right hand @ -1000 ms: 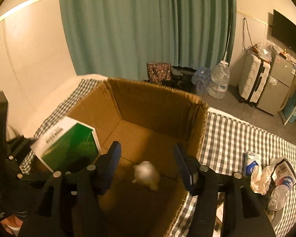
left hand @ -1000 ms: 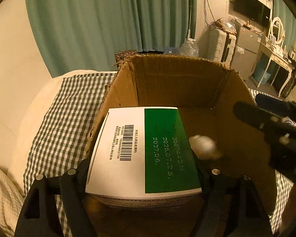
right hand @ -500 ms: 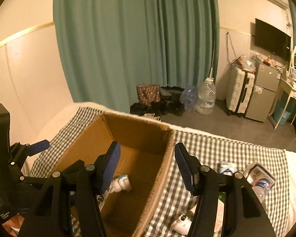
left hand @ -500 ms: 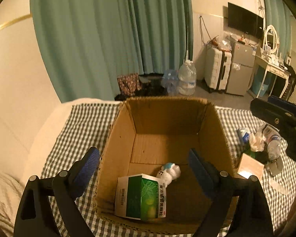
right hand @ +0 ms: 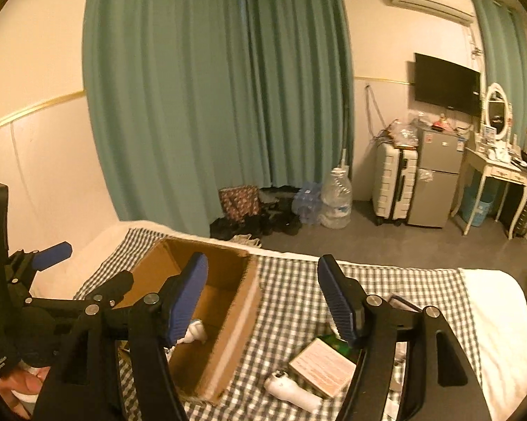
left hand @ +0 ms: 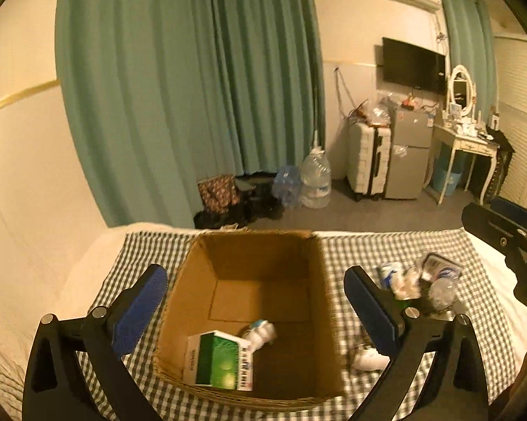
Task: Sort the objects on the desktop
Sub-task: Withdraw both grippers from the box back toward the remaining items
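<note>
An open cardboard box [left hand: 256, 249] stands on the checked cloth [left hand: 347, 249]. Inside lie a green-and-white carton [left hand: 221, 361] and a small white bottle [left hand: 261, 331]. My left gripper [left hand: 256, 308] is open and empty, held above the box. My right gripper [right hand: 263, 298] is open and empty, above the box's right wall [right hand: 242, 305]. Right of the box lie a white handheld device [right hand: 295, 391], a pale flat box [right hand: 321, 366] and a heap of wrappers and a plastic bottle [left hand: 421, 282].
The cloth covers a bed; its white bare end [right hand: 498, 301] lies at the right. Beyond the bed are teal curtains [left hand: 193, 105], water jugs [left hand: 314, 182], a suitcase [left hand: 368, 158], a small fridge [left hand: 409, 154] and a dressing table [left hand: 470, 147].
The left gripper let go of the green carton, which now lies in the box beside the white bottle. Both grippers have risen and pulled back from the box.
</note>
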